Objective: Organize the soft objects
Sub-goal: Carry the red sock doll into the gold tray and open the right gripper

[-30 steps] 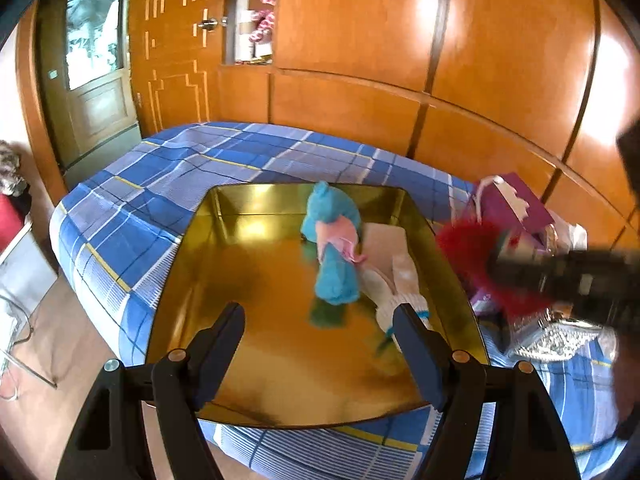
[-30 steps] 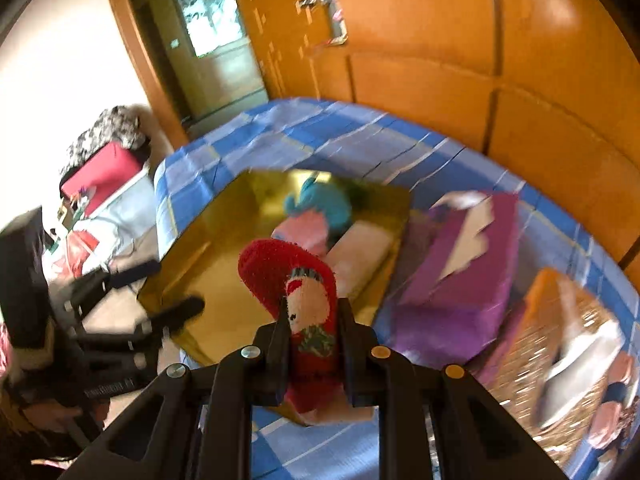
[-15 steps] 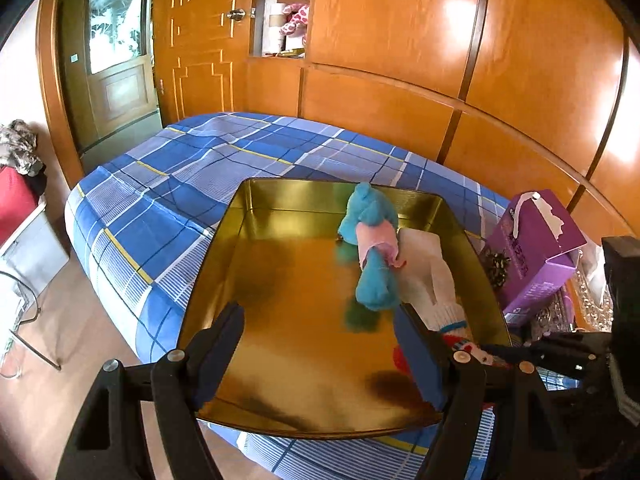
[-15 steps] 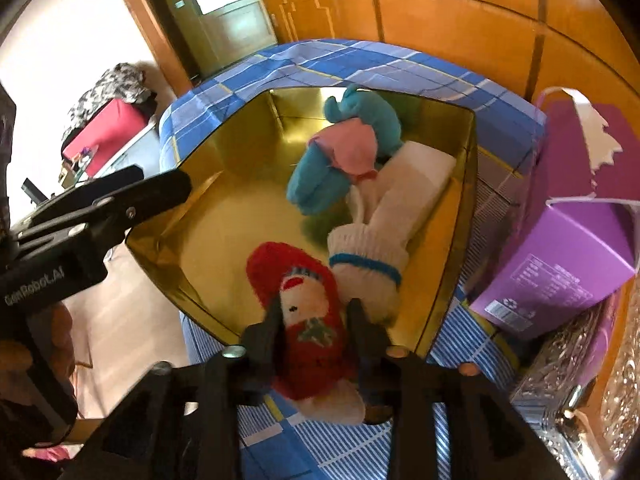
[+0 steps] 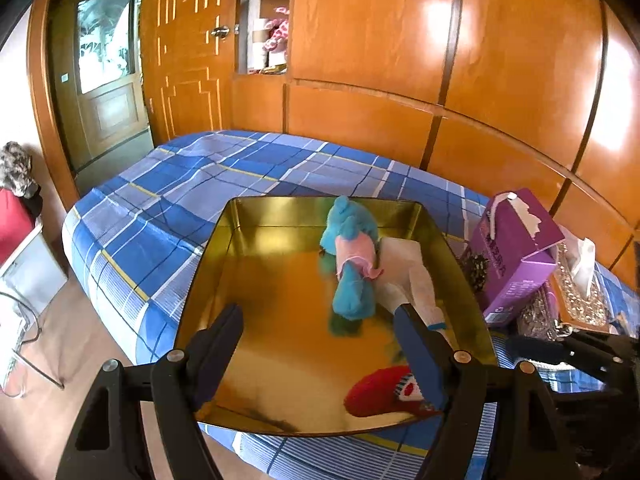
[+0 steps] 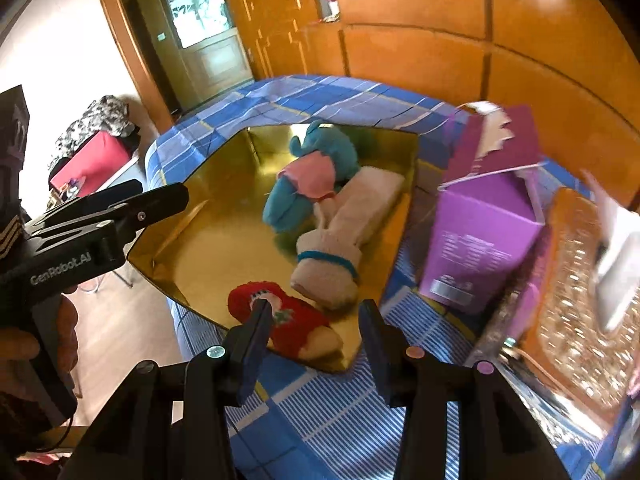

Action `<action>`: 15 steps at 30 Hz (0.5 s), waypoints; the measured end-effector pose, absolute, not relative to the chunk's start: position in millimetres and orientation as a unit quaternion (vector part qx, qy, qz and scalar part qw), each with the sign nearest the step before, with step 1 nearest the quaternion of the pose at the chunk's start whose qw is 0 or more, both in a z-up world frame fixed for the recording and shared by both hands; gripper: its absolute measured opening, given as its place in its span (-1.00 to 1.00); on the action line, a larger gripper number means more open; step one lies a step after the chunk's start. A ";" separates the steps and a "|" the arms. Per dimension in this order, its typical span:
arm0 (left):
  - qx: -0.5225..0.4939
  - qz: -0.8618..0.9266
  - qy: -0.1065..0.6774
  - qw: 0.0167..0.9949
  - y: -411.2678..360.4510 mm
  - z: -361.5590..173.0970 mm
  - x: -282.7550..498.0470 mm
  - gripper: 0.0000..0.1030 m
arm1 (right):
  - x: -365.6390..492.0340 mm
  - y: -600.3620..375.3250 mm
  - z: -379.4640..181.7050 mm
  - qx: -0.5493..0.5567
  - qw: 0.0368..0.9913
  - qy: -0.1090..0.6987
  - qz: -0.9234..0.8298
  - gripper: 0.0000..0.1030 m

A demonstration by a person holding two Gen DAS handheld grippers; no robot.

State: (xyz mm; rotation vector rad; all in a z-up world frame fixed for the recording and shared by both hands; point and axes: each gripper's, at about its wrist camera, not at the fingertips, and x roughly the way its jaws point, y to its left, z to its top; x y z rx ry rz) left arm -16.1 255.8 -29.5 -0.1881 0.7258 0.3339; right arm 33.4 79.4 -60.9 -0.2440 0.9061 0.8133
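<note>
Both my tongs gape wide and empty, left (image 5: 318, 332) over the tray (image 5: 280, 256), right (image 6: 314, 320) just above the red sock (image 6: 288, 320) lying in it.

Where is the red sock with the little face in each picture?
Left wrist view: red sock lies bottom right in the gold tray, partly behind a finger.
Right wrist view: red sock sits low, centre-left, at the tray's near corner.
Shared landmark: purple box.

Both tools, left (image 5: 318, 332) and right (image 6: 312, 320), gape wide.
</note>
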 end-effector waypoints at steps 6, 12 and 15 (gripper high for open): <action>-0.073 0.149 0.349 0.922 239.6 -24.2 -17.8 0.52 | 25.1 49.2 -46.0 -0.103 0.842 0.393 0.354 -0.12; -0.058 0.133 0.352 0.925 224.5 -20.9 -15.2 0.52 | 20.8 13.8 -30.4 -0.079 0.869 0.365 0.325 -0.12; -0.047 0.128 0.351 0.926 217.0 -18.1 -13.9 0.52 | 21.1 -5.2 -24.9 -0.065 0.879 0.357 0.309 -0.12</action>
